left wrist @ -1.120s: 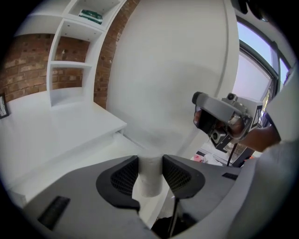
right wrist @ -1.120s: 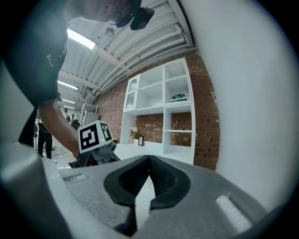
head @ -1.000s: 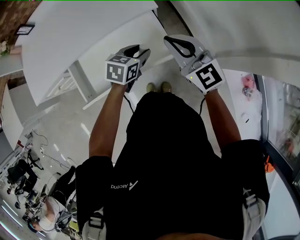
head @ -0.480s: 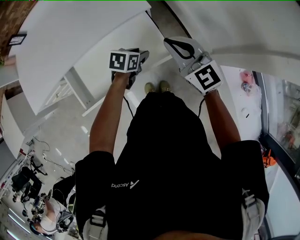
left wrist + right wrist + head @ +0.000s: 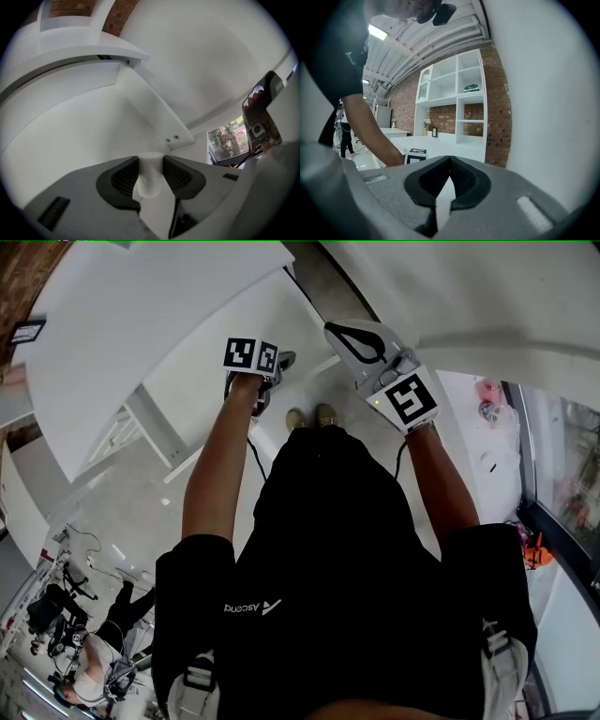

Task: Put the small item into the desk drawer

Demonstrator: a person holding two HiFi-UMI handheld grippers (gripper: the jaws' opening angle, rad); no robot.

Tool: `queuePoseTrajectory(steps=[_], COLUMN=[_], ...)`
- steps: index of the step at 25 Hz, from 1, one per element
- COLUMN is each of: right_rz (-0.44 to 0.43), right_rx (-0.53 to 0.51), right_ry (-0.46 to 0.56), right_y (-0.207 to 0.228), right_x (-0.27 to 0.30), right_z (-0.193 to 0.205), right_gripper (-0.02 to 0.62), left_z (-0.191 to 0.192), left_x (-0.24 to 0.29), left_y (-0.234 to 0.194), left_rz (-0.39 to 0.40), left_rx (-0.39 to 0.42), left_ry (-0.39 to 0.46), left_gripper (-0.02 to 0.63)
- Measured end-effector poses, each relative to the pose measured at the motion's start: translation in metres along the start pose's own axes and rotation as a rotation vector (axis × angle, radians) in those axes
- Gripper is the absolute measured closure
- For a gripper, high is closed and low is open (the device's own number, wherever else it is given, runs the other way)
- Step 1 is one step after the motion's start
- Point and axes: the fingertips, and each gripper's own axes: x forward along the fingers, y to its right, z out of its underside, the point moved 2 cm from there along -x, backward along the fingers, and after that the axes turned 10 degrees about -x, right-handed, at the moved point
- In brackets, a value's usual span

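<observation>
Matt white plastic small item; smooth white desk; rough brick wall.

a white shelf unit stands against a brick wall, a dark item on its upper right shelf; trees show through a window.

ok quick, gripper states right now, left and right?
Left gripper: closed on a small white cylinder.
Right gripper: closed, nothing between its jaws.
</observation>
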Motion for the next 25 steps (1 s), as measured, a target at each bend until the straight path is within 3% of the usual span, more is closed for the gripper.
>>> queuePoseTrajectory(steps=[10,25], right_rz=[0.031,0.049], right_rx=[0.009,0.012], right_ry=[-0.032,-0.043], right_y=[0.01,0.011], right_x=[-0.009,-0.014], right_z=[0.012,0.014], right_gripper=[0.595,0.595], left_z=[0.003,0.006], left_x=[0.018,0.02], left_y=[-0.011,-0.012], left_rz=[0.001,0.017], left_rx=[-0.042,-0.05], left_ry=[-0.049,-0.05], left_gripper=[0.443,0.42])
